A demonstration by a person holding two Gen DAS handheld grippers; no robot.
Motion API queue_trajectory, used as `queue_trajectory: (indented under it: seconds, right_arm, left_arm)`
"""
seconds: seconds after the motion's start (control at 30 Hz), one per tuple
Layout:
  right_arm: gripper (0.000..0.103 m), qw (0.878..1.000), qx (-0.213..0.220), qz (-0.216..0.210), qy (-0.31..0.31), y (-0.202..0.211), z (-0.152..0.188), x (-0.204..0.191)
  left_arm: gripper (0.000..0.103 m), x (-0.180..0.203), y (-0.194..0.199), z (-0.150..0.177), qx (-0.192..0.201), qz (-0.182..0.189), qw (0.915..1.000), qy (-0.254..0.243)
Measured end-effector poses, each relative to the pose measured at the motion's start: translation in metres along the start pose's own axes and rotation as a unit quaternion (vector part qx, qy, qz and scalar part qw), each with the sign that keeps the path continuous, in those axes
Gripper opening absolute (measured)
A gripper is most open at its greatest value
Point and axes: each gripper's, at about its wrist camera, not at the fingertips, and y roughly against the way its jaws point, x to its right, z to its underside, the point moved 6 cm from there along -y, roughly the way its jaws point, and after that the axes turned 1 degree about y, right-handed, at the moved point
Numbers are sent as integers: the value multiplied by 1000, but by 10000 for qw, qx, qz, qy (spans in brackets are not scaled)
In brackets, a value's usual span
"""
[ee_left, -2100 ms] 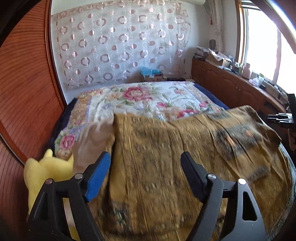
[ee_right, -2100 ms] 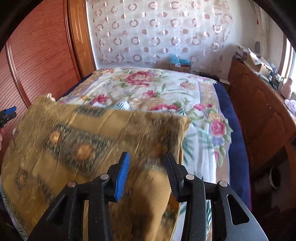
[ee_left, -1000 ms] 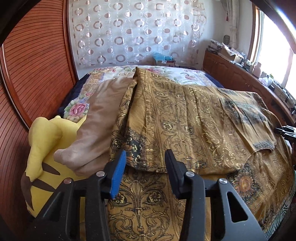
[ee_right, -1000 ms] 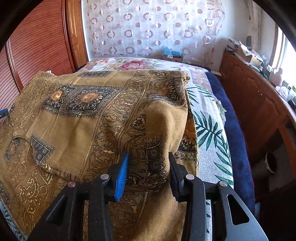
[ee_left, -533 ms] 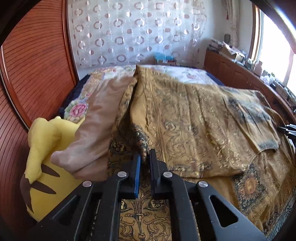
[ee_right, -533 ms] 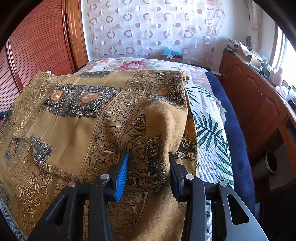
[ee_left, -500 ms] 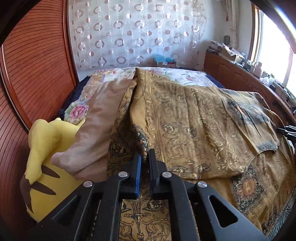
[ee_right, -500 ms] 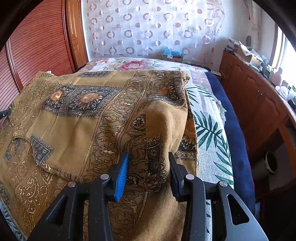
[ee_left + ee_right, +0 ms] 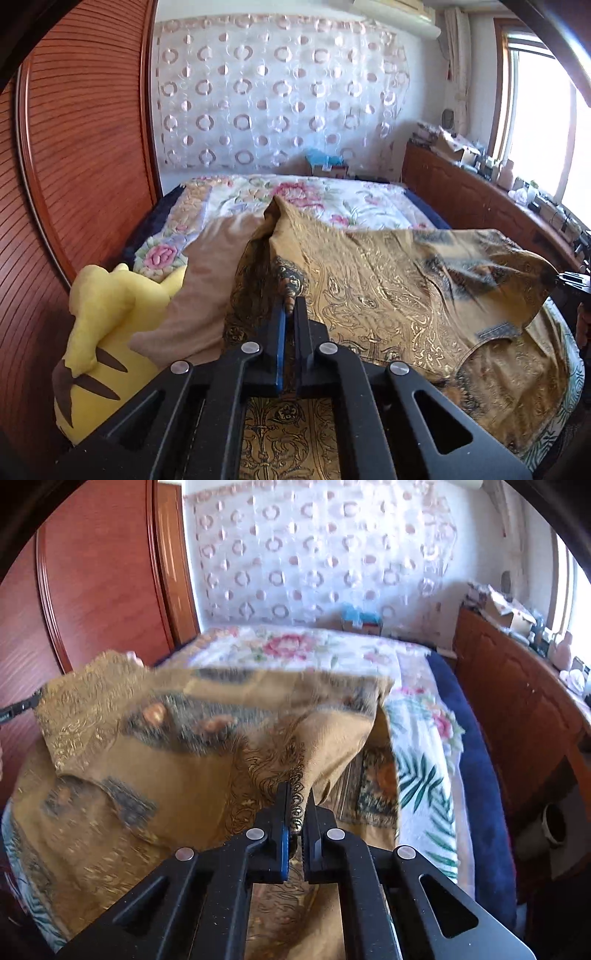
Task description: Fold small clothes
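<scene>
Over the bed (image 9: 369, 206), both my tongs, left (image 9: 290, 308) & right (image 9: 297, 799), clamp folds of the gold paisley garment (image 9: 388, 295).

Right gripper (image 9: 294, 794) pinches the golden garment (image 9: 177, 760).

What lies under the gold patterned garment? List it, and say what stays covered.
Under the gold patterned garment shows more gold patterned cloth, a plain tan cloth at its left edge, and the floral bedspread beyond. Whatever lies beneath its middle is covered.
</scene>
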Motion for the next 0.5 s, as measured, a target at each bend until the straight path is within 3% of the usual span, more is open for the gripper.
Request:
queue_trajectory:
  seconds: [0.23, 0.5]
  right_arm:
    - [4, 9989, 366, -217, -198, 46, 5, -1]
    - [4, 9994, 187, -239, -188, 85, 48, -11]
  left_arm:
    - [4, -3, 45, 8, 209, 108, 9997, 82]
    - [4, -1, 94, 55, 215, 130, 9994, 245]
